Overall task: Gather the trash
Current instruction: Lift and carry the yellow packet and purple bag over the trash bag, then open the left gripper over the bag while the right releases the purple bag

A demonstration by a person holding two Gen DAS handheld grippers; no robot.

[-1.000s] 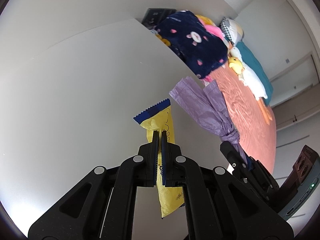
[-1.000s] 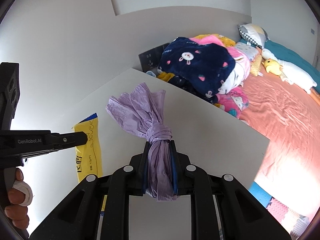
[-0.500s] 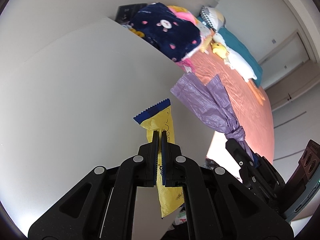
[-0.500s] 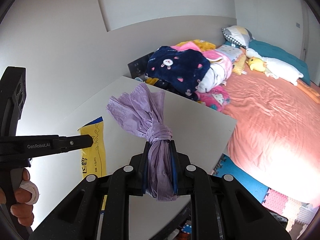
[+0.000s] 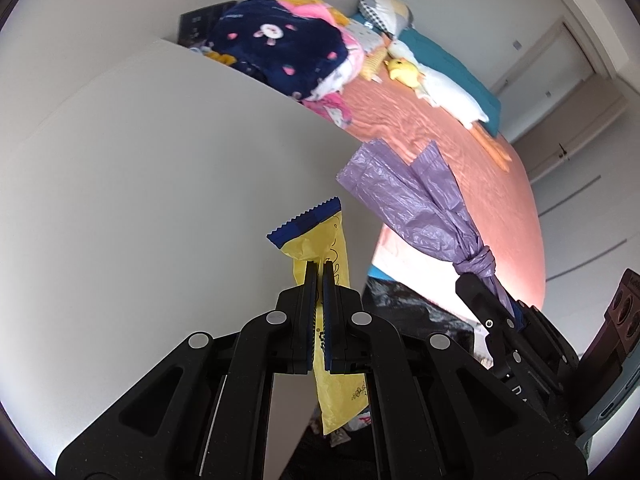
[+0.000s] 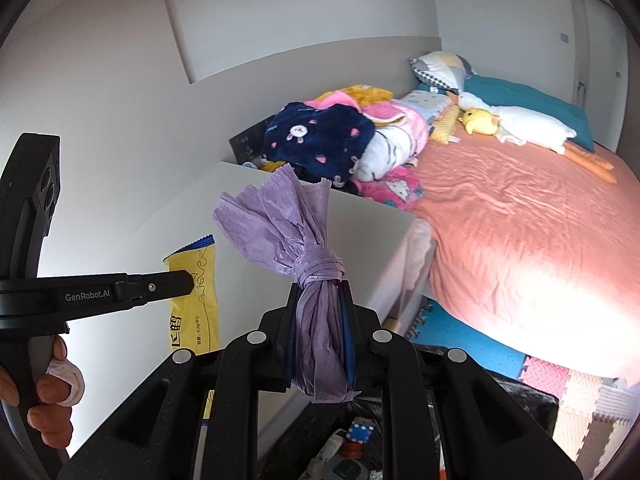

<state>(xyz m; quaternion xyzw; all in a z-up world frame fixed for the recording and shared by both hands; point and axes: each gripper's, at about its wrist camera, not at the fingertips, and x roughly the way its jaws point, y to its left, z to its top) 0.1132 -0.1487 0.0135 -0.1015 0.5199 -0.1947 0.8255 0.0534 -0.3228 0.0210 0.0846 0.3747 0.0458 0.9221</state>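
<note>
Evidently both pieces of trash are held clear of the worktop [image 5: 140, 200] for binning: left gripper [image 5: 318, 268] clenched on the yellow snack wrapper [image 5: 320, 236], right gripper [image 6: 319, 292] grasping the knotted purple plastic bag [image 6: 280, 228] just below its knot.

A white worktop [image 6: 360, 232] stands against pale, bare walls [image 6: 280, 8], with a bed [image 6: 520, 232] right beside it under a salmon-pink sheet. Strong light bleaches the sheet's near edge. A dark blue bunny-print blanket [image 6: 320, 136] is heaped with pink bedding at the head, near a patchwork pillow [image 6: 440, 66], a teal cover [image 6: 532, 98] and a white goose plush [image 6: 532, 122]. Blue and pink foam mats [image 6: 540, 372] cover the floor below. White doors [image 5: 576, 80] line the far wall.
</note>
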